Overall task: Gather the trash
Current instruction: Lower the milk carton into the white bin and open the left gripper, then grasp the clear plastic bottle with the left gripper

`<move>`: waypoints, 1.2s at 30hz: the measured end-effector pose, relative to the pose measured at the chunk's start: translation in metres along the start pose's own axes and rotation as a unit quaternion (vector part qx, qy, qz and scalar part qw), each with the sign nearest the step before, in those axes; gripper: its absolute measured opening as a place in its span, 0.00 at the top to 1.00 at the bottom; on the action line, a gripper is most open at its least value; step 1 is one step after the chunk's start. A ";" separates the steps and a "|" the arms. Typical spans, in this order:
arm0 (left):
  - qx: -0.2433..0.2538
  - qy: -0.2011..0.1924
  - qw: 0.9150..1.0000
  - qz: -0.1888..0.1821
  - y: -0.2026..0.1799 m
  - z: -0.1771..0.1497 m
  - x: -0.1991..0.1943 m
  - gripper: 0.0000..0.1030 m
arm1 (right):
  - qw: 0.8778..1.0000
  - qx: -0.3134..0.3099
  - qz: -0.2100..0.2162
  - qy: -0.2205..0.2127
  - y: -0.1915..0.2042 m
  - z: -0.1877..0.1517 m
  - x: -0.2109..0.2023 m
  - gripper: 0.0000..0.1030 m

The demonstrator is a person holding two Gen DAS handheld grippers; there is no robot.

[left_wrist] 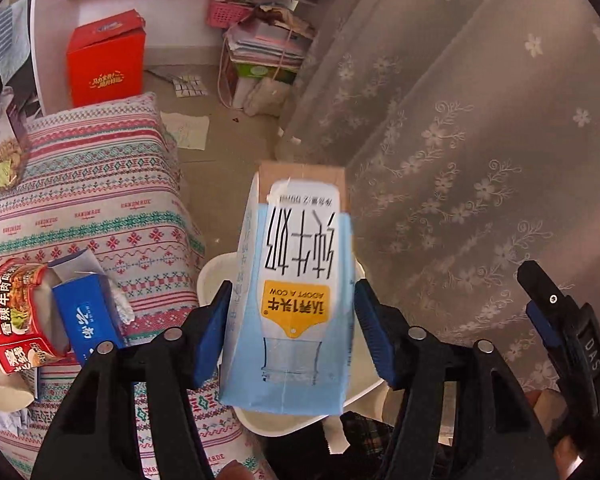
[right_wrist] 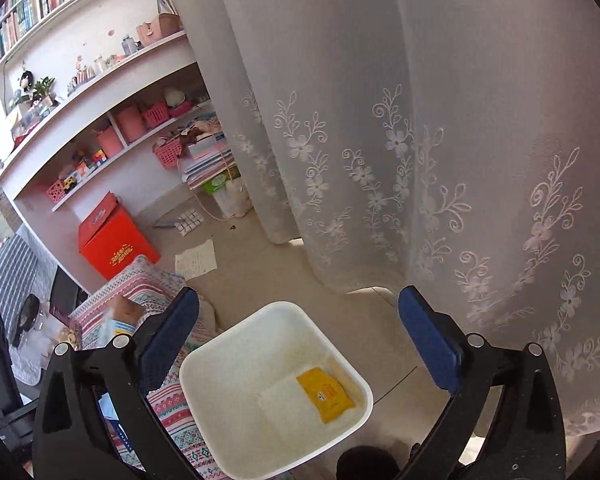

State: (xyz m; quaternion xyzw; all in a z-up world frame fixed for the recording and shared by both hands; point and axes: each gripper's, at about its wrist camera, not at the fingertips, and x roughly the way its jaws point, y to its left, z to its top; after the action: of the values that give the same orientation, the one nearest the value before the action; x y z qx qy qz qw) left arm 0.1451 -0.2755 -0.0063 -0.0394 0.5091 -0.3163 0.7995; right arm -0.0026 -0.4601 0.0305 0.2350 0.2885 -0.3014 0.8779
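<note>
My left gripper (left_wrist: 292,320) is shut on a light-blue milk carton (left_wrist: 296,280) and holds it upright over the white trash bin (left_wrist: 216,276), whose rim shows behind it. In the right wrist view my right gripper (right_wrist: 300,340) is open and empty above the same white bin (right_wrist: 204,364). A yellow packet (right_wrist: 326,394) lies on the bin's floor. A red instant-noodle cup (left_wrist: 16,316) and a blue tissue box (left_wrist: 88,312) lie on the patterned tablecloth (left_wrist: 100,200) to the left.
A lace curtain (right_wrist: 420,160) hangs close on the right. A red box (left_wrist: 106,60) and white shelves (right_wrist: 100,92) stand at the back. Loose paper (right_wrist: 196,258) lies on the floor. My right gripper's finger shows at the left view's right edge (left_wrist: 540,312).
</note>
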 end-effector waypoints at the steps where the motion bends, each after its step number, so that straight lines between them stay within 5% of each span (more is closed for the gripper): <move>1: -0.004 0.001 1.000 -0.001 -0.001 0.001 0.002 0.29 | 1.000 -0.003 -0.002 -0.001 0.001 0.000 0.000 0.07; 5: -0.007 -0.002 1.000 0.001 0.003 -0.001 0.000 0.28 | 1.000 -0.018 -0.008 -0.005 0.009 -0.003 -0.001 0.07; 13: -0.008 -0.056 0.995 0.080 0.038 -0.013 -0.041 0.18 | 0.995 -0.091 -0.021 -0.017 0.050 -0.021 0.000 0.07; 24: -0.019 -0.133 0.960 0.246 0.090 -0.042 -0.107 0.08 | 0.977 -0.204 0.012 -0.062 0.140 -0.065 -0.017 0.07; 36: -0.076 -0.133 0.945 0.290 0.161 -0.066 -0.138 0.08 | 0.958 -0.275 0.048 -0.058 0.214 -0.109 -0.022 0.07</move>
State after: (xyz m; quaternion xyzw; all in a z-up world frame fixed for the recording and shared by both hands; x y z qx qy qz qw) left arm 0.1260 -0.0547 0.0085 0.0070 0.4101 -0.0230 0.9117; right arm 0.0855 -0.2363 0.0165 -0.0198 0.2969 -0.1808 0.9374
